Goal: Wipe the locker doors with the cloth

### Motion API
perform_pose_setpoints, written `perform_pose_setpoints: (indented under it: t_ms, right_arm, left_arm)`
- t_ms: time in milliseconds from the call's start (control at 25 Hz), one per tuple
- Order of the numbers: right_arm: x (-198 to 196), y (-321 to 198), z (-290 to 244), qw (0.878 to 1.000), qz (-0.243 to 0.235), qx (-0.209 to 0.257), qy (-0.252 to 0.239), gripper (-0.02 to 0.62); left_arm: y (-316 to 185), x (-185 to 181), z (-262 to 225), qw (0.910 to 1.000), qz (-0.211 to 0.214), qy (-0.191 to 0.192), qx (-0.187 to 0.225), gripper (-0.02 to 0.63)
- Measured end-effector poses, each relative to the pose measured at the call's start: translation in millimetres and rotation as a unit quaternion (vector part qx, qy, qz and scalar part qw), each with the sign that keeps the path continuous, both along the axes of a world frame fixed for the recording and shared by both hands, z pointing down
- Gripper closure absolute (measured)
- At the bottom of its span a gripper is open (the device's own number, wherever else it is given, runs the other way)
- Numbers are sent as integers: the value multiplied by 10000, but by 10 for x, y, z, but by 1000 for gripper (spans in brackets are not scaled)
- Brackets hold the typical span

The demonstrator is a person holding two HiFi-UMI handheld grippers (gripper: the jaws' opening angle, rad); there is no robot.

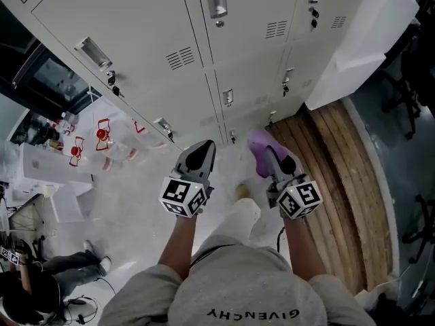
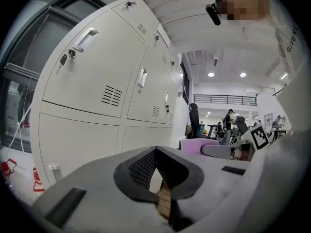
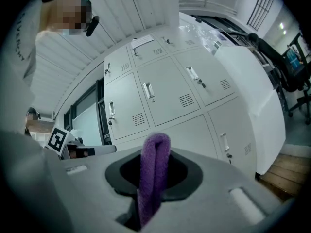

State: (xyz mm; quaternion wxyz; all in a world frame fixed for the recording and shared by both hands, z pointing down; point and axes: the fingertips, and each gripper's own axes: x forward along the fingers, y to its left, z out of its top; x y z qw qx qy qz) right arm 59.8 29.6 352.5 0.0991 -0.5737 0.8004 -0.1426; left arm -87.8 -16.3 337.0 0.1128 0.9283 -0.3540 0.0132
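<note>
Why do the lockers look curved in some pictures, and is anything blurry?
Left gripper view: the wide-angle lens bows the lockers, corners go black, ceiling lights glare. Right gripper view: same bowing; the close cloth looks slightly soft. Head view: lockers lean from the steep downward angle; light is even.

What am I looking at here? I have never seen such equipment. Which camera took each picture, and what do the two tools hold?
There is no robot: a person holds a two-jaw gripper in each hand. The head view comes from a camera on the person's head, looking down. The other two views come from cameras riding on the grippers. The left gripper has its jaws together with nothing between them. The right gripper is shut on a purple cloth. Both point at the lockers without touching them.
</note>
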Motion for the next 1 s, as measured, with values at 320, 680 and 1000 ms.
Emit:
perform_pose_setpoints:
  t_ms: [320, 680, 1000]
  right_arm:
    - [7, -729, 23, 9981, -558, 90, 247, 543]
    - [-64, -1344, -10, 9907, -1299, 191, 367, 543]
    - [-315, -1593, -179, 9769, -1941, 699, 550, 543]
  left_arm:
    - [-565, 12, 106, 9972, -724, 190, -43, 607]
    - [-1054, 142, 301, 9937, -1080, 195, -229, 607]
    - [-1194, 380, 324, 9948, -979, 183, -207, 607]
